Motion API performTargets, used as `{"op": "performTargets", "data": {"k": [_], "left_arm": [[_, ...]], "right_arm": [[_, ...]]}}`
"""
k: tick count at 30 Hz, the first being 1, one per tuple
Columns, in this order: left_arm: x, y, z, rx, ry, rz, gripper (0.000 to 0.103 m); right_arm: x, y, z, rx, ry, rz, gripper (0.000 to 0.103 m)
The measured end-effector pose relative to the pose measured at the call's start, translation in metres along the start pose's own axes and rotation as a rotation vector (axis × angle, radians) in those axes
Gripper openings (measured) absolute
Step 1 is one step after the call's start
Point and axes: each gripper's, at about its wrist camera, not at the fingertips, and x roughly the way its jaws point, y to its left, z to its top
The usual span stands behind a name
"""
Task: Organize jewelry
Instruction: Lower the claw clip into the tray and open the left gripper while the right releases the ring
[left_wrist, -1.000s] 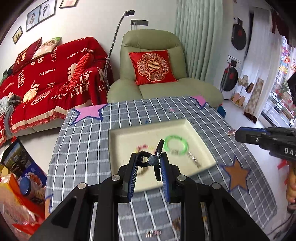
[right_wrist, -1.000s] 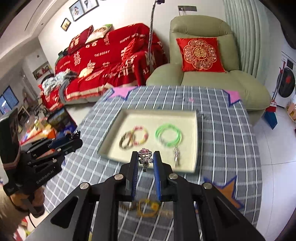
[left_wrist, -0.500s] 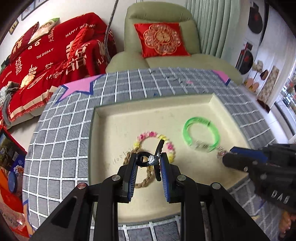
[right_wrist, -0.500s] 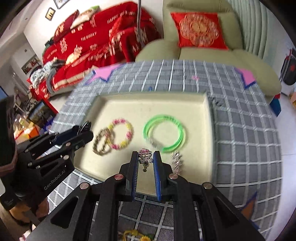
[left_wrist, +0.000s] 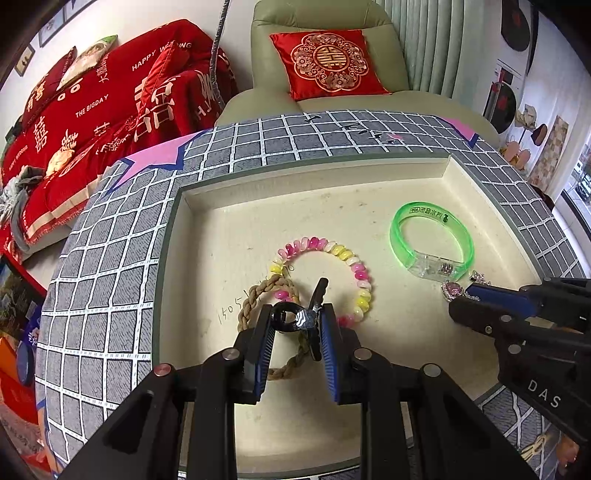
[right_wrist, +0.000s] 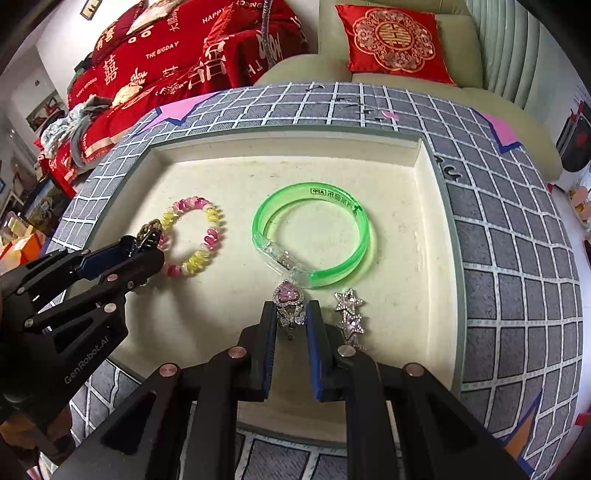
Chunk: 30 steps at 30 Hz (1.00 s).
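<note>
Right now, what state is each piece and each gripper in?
Left gripper: shut on black clip, over tray.
Right gripper: shut on pink brooch.
Green bangle: flat in tray.
Bead bracelet: flat, overlapping rope bracelet.
Star clip: lying in tray.

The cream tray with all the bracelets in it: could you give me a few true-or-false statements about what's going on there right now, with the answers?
1. The left gripper is shut on a black hair clip. True.
2. The green bangle lies outside the cream tray, on the checked cloth. False: it lies inside the tray.
3. The right gripper holds a pink heart ornament. True.
4. The pink and yellow beaded bracelet is looped through the green bangle. False: they lie apart on the tray floor.
5. A pink star clip lies in the tray beside the right gripper. True.
</note>
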Motion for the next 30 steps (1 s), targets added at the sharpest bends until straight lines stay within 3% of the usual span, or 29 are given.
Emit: {"op": "performTargets", "data": {"k": [5,7,8,16,17,19,21,28,30], "left_arm": [[-0.002,-0.001,0.0,-0.001,0.015,-0.005,0.035],[-0.002,-0.001,0.001,-0.004,0.017,-0.002,0.035],[-0.002,-0.002,0.001,-0.005,0.018,0.0,0.035],[-0.009,-0.004,0.001,-0.018,0.005,-0.01,0.036],[-0.01,-0.004,0.002,-0.021,0.002,-0.013,0.039],[-0.014,-0.004,0.003,-0.025,-0.009,-0.009,0.103],[-0.026,-0.004,0.003,-0.027,-0.074,0.025,0.103],[-0.053,0.002,0.01,-0.046,-0.123,0.004,0.103],[-0.061,0.006,0.007,-0.061,-0.129,0.004,0.103]], "right_arm": [[-0.002,-0.001,-0.002,0.013,0.0,0.006,0.021],[-0.002,-0.003,-0.001,0.024,-0.006,0.012,0.045],[-0.002,-0.003,0.0,0.031,-0.008,0.017,0.05],[-0.026,-0.013,0.005,0.08,-0.06,0.072,0.051],[-0.03,-0.014,0.005,0.089,-0.068,0.07,0.051],[-0.036,-0.017,0.006,0.111,-0.082,0.072,0.051],[-0.042,-0.023,0.006,0.138,-0.097,0.082,0.051],[-0.06,-0.041,0.002,0.22,-0.116,0.127,0.052],[-0.065,-0.042,-0.003,0.226,-0.119,0.129,0.059]]}}
